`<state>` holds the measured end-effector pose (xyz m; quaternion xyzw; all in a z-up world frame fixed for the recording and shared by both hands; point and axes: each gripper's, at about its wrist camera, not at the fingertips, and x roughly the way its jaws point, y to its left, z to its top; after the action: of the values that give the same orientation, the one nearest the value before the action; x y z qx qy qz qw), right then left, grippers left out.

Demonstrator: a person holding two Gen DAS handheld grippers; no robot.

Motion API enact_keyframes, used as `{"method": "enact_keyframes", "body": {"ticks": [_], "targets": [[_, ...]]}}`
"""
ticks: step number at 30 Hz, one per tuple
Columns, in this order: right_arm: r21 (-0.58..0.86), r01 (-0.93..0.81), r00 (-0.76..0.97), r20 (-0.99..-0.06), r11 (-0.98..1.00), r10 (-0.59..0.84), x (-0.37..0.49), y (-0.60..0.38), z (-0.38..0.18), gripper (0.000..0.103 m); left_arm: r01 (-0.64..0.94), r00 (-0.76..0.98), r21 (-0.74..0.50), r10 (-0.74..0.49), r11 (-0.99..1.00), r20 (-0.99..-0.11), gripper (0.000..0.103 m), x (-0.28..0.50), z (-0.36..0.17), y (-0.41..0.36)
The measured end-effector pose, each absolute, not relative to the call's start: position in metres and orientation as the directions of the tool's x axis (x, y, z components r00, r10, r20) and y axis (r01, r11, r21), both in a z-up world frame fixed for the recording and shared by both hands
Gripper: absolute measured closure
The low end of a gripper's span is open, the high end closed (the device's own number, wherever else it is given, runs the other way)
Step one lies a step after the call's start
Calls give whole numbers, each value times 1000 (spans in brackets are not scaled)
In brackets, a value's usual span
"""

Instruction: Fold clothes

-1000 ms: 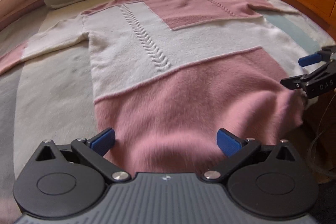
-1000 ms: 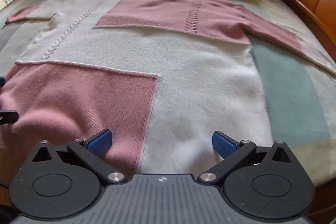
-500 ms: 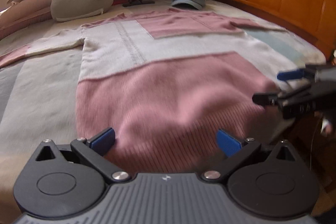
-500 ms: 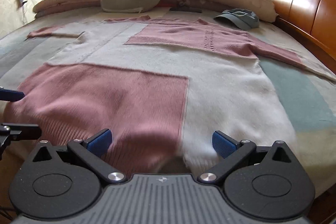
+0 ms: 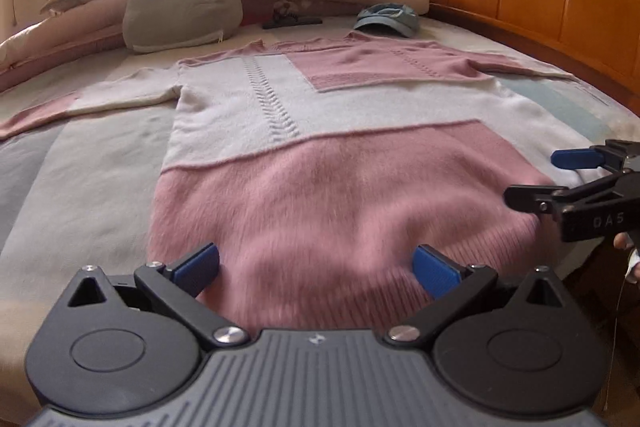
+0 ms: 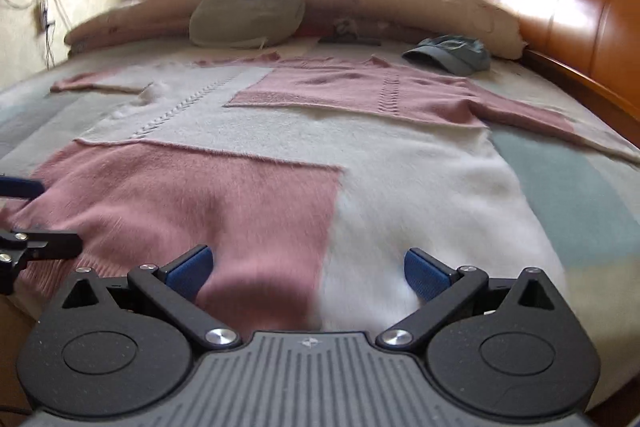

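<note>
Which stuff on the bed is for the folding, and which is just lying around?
For the folding: the pink and white sweater, the left claw, the right claw, both open.

Just lying around: the blue cap, the grey cushion, the long pillows, the black clip.

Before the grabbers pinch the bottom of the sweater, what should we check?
1. Left gripper fingers open: ok.
2. Right gripper fingers open: ok.
3. Sweater lying flat, sleeves spread: ok.
4. Hem between each gripper's fingers: ok.
5. Fingers touching the hem: cannot tell.
6. Blue cap clear of the sweater: ok, beside the collar.
</note>
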<state>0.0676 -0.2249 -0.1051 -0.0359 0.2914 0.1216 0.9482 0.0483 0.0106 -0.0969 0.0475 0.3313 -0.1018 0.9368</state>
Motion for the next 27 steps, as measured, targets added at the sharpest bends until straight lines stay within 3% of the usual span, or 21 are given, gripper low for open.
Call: {"method": "enact_keyframes", "body": {"ticks": [4,8,11,15,20,25,27], "targets": [[27,-275,769,-594,961,236,53,-236,-95,0,253,758,46,-169,966,-630,1,48,-86,7],[9,-206,839,-513,979,181,68,-252,-78,0,232,795,59,-154,971,-586,1,77,-79,0],[17,-138,822,-555,990,124,91,-265,-87,0,202,761,10,-150,979,-631,1,88,-90,-1],[-14,-153,817,-564,988,119,74,-274,-104,0,194,781,13,-147,981,-607,1,63,-99,6],[-7,-171,803,-581,985,135,55,-279,-95,0,180,783,-1,-143,984,-606,1,48,-86,19],[9,-243,829,-518,970,212,76,-253,-78,0,217,811,-27,-196,976,-551,1,71,-70,10],[5,-261,825,-519,965,225,90,-240,-80,0,219,784,-62,-213,974,-583,1,72,-80,9]]}}
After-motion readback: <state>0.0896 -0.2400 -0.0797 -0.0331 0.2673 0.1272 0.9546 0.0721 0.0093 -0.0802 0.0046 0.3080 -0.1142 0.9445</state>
